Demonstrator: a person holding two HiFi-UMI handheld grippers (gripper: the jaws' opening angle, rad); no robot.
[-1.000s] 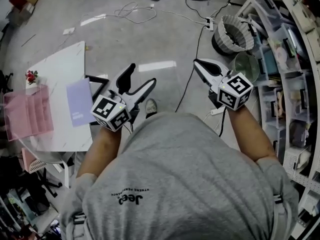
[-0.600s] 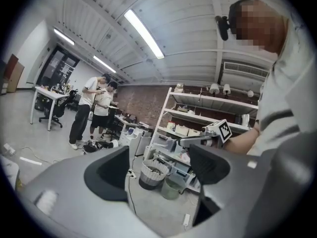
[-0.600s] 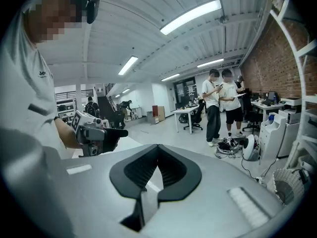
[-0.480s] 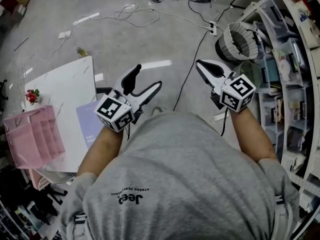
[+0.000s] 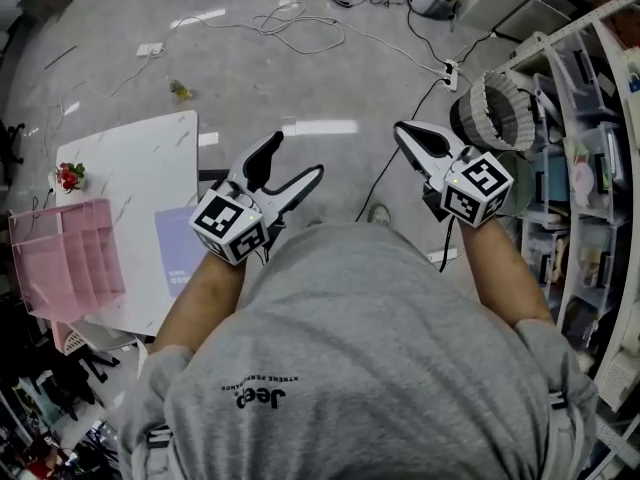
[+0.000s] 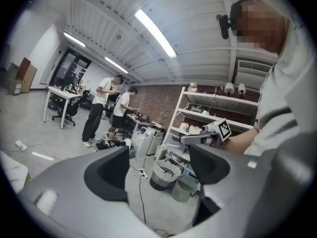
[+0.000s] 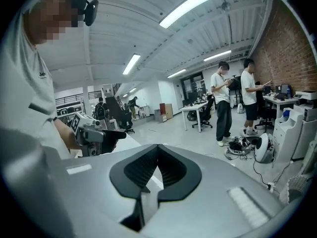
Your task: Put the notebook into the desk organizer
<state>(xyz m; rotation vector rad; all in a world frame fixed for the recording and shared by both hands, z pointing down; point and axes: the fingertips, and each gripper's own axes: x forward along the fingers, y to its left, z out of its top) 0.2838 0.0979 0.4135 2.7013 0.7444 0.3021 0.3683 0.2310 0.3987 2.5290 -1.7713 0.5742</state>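
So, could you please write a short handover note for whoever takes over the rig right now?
Left gripper: open, empty, held in the air to the right of the table.
Right gripper: shut, empty, held over the floor.
Notebook: flat on the white table, partly hidden behind the left arm.
Pink desk organizer: at the table's left side, apart from the notebook.
Done: nothing yet; the notebook is not gripped.
Left: grip the notebook and put it into the organizer.
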